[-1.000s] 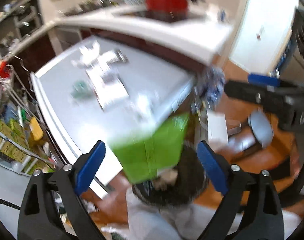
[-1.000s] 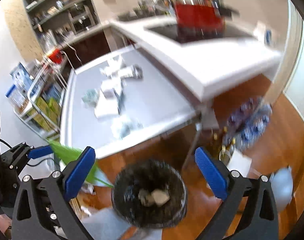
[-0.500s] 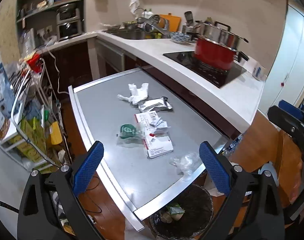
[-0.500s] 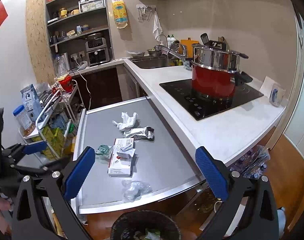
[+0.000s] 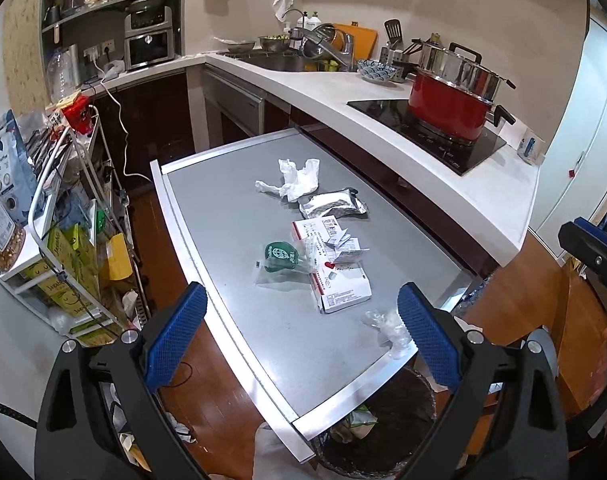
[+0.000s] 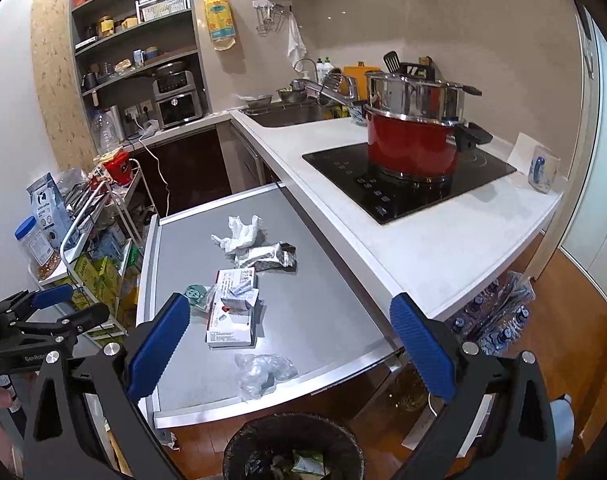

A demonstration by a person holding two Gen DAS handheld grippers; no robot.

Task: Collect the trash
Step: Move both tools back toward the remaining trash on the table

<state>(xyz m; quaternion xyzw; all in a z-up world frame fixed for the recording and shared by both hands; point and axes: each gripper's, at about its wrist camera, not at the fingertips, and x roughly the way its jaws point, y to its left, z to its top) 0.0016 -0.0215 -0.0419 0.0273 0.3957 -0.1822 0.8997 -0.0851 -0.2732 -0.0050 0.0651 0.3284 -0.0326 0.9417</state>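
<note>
Trash lies on a grey metal table (image 5: 223,216) (image 6: 327,300): a crumpled white tissue (image 5: 295,178) (image 6: 239,234), a silver foil packet (image 5: 333,208) (image 6: 267,258), a white carton (image 5: 335,276) (image 6: 231,314) with small paper scraps on it, a clear bag with a green logo (image 5: 281,260) (image 6: 197,294), and crumpled clear plastic (image 5: 385,326) (image 6: 263,370) near the front edge. A black bin (image 5: 379,428) (image 6: 293,450) with green trash inside stands on the floor below that edge. My left gripper (image 5: 299,336) and right gripper (image 6: 289,350) are open and empty, held above the table's near end.
A white counter (image 6: 443,240) with a red pot (image 6: 415,144) on a black hob borders the table's right side. A wire cart (image 5: 67,216) full of packets stands at the left. Water bottles in plastic wrap (image 6: 495,316) lie on the wooden floor at right.
A green wrapper that was falling at my left gripper a second ago now lies in the bin. Both grippers have risen and pulled back from the bin, and the views have steadied.
</note>
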